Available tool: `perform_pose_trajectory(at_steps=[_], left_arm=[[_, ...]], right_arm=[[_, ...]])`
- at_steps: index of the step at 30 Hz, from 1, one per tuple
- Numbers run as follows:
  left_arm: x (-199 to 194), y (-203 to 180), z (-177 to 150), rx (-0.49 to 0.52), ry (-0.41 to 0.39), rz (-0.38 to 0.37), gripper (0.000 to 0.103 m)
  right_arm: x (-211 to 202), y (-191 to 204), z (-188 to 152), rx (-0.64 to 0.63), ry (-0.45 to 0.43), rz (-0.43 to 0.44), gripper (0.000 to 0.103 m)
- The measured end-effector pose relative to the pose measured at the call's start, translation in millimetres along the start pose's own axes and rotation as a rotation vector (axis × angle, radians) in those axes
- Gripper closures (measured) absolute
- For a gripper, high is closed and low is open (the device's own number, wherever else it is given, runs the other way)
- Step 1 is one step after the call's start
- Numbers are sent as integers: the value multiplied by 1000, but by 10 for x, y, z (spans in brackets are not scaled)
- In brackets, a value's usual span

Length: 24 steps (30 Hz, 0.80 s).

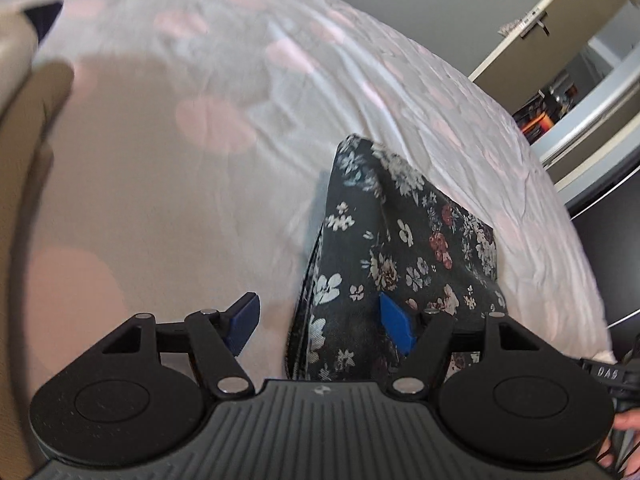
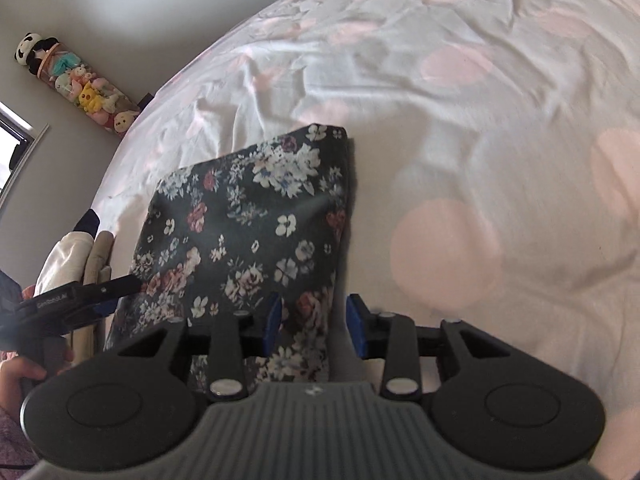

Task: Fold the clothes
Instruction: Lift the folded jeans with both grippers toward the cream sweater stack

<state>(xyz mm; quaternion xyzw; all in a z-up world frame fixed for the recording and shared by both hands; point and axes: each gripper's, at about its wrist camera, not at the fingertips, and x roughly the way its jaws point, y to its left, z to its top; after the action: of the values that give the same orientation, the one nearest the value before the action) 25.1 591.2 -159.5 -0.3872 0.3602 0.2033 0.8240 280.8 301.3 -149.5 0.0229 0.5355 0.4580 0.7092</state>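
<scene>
A: Dark navy fabric with white and dusty-red flowers, the folded floral garment (image 2: 244, 232) lies on the white bedsheet with pale pink spots (image 2: 460, 128), a compact packet that looks close to done.

B: And the grippers?

A: Both stand at the near end of the garment. The right gripper (image 2: 314, 322) has its blue pads apart, straddling the garment's right edge; cloth passes between the jaws, but I see no pad pressing on it, so I judge it released. The left gripper (image 1: 318, 324) is spread wider: one blue pad sits over bare sheet left of the garment, the other over the floral cloth. Nothing pinched there either.

B: What could spoil it from here?

A: The top layer near the right gripper looks puckered. If a pad snags that loose edge as the hand pulls away, the fold could drag open. The garment's left edge also stands up slightly from the sheet, so a brush from the left gripper could flip it over.

B: Anything else near it?

A: Beside the garment's left side, a small pile of pale folded clothes (image 2: 80, 256) sits at the bed's edge; a careless sweep could knock it.
</scene>
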Motion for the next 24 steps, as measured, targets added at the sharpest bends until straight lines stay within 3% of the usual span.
perform_pose_trajectory(at_steps=[5, 9, 11, 17, 24], left_arm=[[181, 63, -1, -5, -13, -65, 38], [267, 87, -15, 10, -34, -98, 38], [294, 96, 8, 13, -31, -113, 39], [375, 138, 57, 13, -27, -162, 52], [395, 88, 30, 22, -31, -152, 59]], right_arm=[[140, 14, 75, -3, 47, 9, 64], [304, -34, 193, 19, 88, 8, 50], [366, -83, 231, 55, 100, 24, 49], [491, -191, 298, 138, 91, 98, 48], [592, -229, 300, 178, 66, 161, 49]])
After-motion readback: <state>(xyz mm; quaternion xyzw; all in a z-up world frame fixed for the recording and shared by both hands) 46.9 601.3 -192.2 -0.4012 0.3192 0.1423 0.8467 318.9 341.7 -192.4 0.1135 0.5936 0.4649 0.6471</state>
